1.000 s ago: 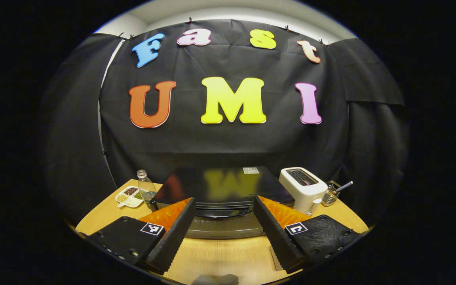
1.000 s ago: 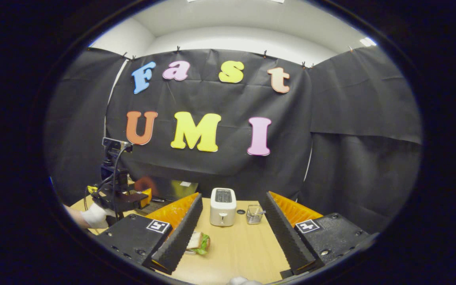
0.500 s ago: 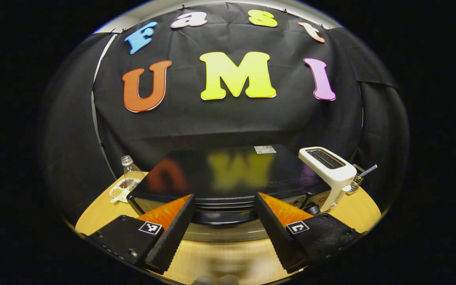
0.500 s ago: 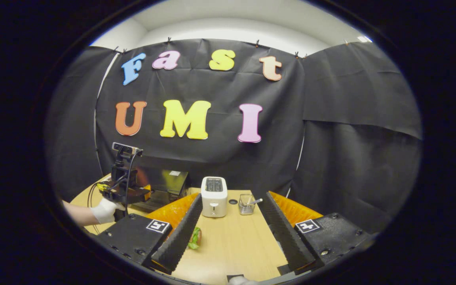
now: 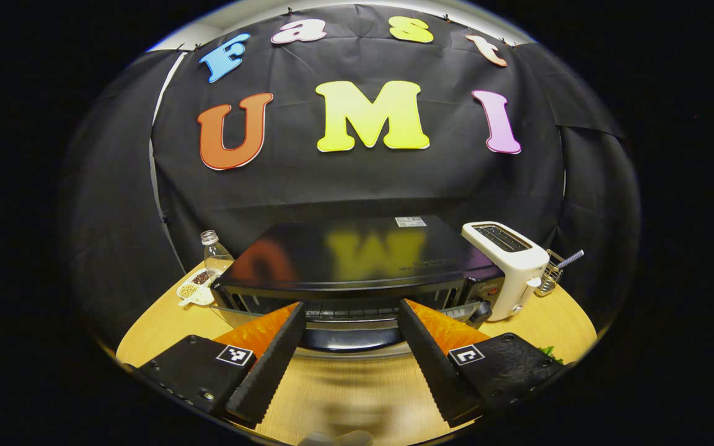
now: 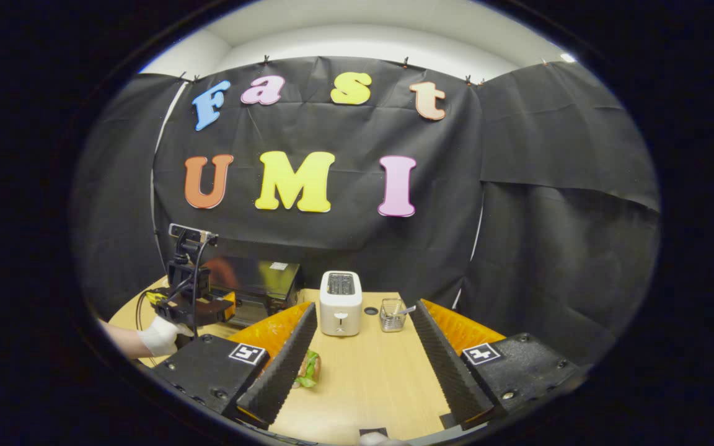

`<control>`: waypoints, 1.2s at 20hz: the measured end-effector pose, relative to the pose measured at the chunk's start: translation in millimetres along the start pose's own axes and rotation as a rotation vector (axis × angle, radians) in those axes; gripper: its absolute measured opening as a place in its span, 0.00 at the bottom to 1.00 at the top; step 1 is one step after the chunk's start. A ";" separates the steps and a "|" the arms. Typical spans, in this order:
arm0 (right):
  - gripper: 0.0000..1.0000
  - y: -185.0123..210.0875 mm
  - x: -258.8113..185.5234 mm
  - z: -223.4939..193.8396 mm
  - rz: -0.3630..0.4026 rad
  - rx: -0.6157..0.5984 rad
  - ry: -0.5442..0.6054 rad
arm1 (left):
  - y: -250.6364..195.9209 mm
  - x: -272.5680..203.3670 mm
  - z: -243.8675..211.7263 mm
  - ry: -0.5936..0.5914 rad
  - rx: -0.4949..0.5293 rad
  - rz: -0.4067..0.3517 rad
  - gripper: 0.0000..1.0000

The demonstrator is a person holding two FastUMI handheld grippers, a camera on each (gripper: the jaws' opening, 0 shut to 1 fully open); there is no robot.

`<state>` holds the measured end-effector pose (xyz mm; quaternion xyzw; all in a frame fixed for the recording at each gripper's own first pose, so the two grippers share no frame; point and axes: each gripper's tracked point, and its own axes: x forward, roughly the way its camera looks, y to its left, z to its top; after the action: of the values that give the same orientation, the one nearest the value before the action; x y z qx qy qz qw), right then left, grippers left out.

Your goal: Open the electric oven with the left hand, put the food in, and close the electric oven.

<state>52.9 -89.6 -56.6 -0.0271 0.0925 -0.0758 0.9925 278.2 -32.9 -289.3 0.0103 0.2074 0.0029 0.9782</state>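
Two spread, empty grippers: left gripper [image 5: 348,362] faces the oven [image 5: 351,272] at the table's [image 6: 369,384] back left edge; right gripper [image 6: 363,365] nears the sandwich [image 6: 308,369], likely soft; pinch its sides gently.

Glossy black electric oven [image 5: 357,257]; white toaster [image 5: 506,263]; pale wood-grain table [image 6: 369,378]; green-leaved sandwich [image 6: 308,368]; clear bottle [image 5: 214,251]; white dish [image 5: 194,291] of brown and tan seeds; white glove [image 6: 160,334].
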 end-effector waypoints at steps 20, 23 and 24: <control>0.93 12.9 -6.4 -19.6 0.054 -0.020 0.045 | -11.0 -69.5 -141.2 0.239 -0.003 -0.041 0.98; 1.00 9.4 -6.1 -24.7 0.047 -0.031 0.058 | -12.2 -67.2 -164.6 0.291 0.013 -0.049 0.96; 1.00 9.0 -7.2 -25.9 0.047 -0.030 0.065 | -14.1 -64.3 -178.4 0.326 0.020 -0.053 0.96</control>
<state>42.4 -80.6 -81.3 -0.0372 0.1267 -0.0517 0.9899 147.0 -44.3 -426.5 0.0138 0.3637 -0.0233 0.9311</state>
